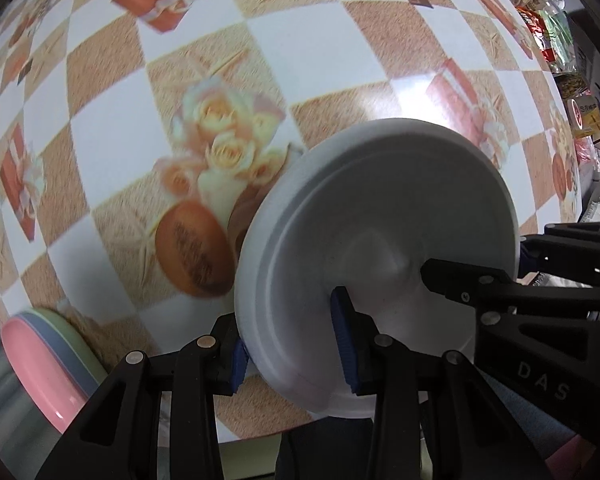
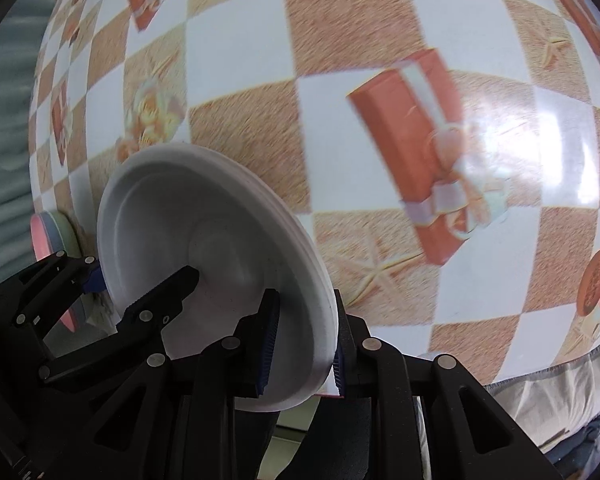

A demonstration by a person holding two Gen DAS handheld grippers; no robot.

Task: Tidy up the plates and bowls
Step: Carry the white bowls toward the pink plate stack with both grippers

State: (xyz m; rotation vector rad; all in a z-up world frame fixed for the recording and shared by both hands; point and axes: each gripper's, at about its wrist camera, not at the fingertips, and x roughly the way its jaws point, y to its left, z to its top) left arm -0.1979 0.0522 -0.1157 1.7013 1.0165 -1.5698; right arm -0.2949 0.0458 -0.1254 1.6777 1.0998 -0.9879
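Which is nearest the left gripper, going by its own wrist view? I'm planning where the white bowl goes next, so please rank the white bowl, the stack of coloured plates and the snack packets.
1. white bowl: clamped at its rim in the left gripper.
2. stack of coloured plates: lower left, at the table edge.
3. snack packets: far upper right.

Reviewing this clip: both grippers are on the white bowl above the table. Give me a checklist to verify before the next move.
1. Left gripper clamped on white bowl rim: ok.
2. Right gripper clamped on opposite rim: ok.
3. Bowl clear of the table: cannot tell.
4. Stacked plates at table edge visible as target: ok.
5. Open table between bowl and stack: ok.
6. Bowl level: not ok, tilted.
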